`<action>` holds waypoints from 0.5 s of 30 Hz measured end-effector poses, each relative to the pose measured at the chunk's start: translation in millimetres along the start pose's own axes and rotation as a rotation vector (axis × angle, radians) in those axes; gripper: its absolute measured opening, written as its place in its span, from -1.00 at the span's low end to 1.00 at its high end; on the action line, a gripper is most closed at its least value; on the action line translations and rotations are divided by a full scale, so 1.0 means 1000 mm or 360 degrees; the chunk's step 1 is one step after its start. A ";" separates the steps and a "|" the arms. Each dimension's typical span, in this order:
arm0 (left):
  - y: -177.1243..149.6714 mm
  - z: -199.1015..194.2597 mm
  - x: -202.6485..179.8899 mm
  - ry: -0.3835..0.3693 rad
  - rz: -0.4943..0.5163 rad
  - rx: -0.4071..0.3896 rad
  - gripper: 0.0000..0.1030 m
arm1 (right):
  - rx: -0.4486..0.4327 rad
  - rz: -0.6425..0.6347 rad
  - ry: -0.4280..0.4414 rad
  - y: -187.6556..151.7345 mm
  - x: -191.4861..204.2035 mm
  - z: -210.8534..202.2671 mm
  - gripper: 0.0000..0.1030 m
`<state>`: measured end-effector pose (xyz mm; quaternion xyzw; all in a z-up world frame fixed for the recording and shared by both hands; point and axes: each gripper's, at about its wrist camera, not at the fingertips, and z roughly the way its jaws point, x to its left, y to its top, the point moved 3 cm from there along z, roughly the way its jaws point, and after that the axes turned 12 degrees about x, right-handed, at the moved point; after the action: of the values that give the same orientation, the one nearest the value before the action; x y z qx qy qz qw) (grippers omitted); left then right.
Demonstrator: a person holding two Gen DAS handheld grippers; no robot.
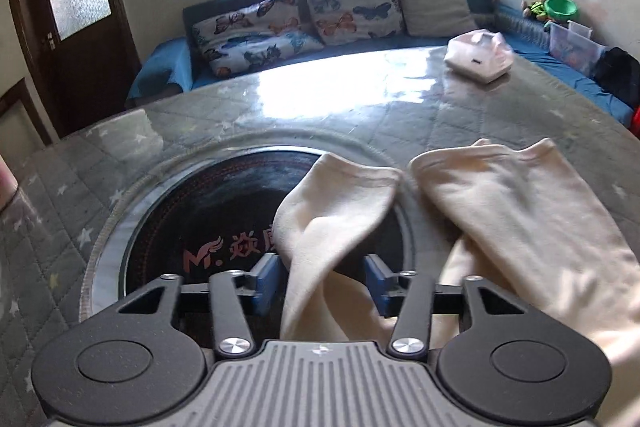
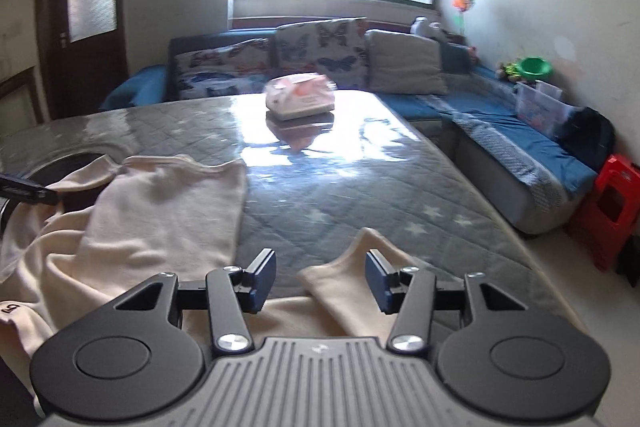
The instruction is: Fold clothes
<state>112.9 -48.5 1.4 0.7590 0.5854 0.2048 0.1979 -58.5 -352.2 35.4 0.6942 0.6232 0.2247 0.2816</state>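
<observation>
A cream garment [image 1: 520, 211] lies spread on the grey quilted table [image 1: 360, 107]. One of its sleeves [image 1: 332, 211] runs between the blue pads of my left gripper [image 1: 324, 279], whose jaws stand apart around it without pinching. In the right wrist view the same garment [image 2: 160, 211] lies at the left, and a folded corner of it [image 2: 352, 275] lies under my right gripper [image 2: 322, 279], which is open. The tip of the left gripper [image 2: 28, 191] shows at the left edge.
A folded pink-white shirt [image 1: 480, 55] lies at the table's far side, also seen in the right wrist view [image 2: 300, 97]. A round black inset [image 1: 208, 219] sits in the table. A blue sofa with butterfly cushions [image 1: 304, 11] stands behind. A red stool [image 2: 612, 207] stands at the right.
</observation>
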 end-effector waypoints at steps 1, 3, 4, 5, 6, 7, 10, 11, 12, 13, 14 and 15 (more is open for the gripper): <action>0.001 0.004 0.003 -0.0001 -0.0013 0.0012 -0.47 | 0.0005 -0.0020 0.0014 0.002 0.005 0.003 -0.01; -0.001 0.010 0.011 -0.0016 -0.0063 0.0033 -0.69 | 0.0014 -0.0062 0.0047 0.007 0.014 0.011 0.00; -0.002 0.011 0.015 -0.0013 -0.0081 0.0037 -0.75 | 0.0019 -0.0083 0.0065 0.009 0.020 0.014 0.00; -0.004 0.012 0.020 -0.0001 -0.0103 0.0043 -0.78 | 0.0025 -0.0107 0.0086 0.012 0.026 0.018 0.00; -0.007 0.011 0.025 0.0002 -0.0133 0.0047 -0.79 | 0.0033 -0.0134 0.0109 0.014 0.033 0.024 0.00; -0.010 0.010 0.031 -0.0006 -0.0172 0.0050 -0.80 | 0.0041 -0.0154 0.0128 0.015 0.039 0.027 0.00; -0.020 -0.001 0.050 -0.0028 -0.0274 0.0025 -0.81 | 0.0065 -0.0219 0.0177 0.015 0.058 0.037 0.04; -0.023 -0.006 0.056 -0.0032 -0.0305 0.0016 -0.81 | 0.0074 -0.0234 0.0187 0.014 0.062 0.039 0.04; -0.027 -0.010 0.063 -0.0036 -0.0336 0.0007 -0.81 | 0.0088 -0.0255 0.0202 0.012 0.068 0.041 0.04; -0.031 -0.014 0.069 -0.0038 -0.0367 0.0000 -0.81 | 0.0103 -0.0277 0.0216 0.010 0.073 0.043 0.04; -0.036 -0.018 0.075 -0.0037 -0.0398 -0.0003 -0.81 | 0.0118 -0.0300 0.0232 0.006 0.078 0.044 0.04; -0.041 -0.023 0.082 -0.0036 -0.0430 -0.0008 -0.81 | 0.0134 -0.0326 0.0251 0.003 0.084 0.046 0.04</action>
<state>86.0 41.9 4.6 0.6751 0.6795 0.1693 0.2322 -16.0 -273.9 0.3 0.6184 0.7198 0.2222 0.2238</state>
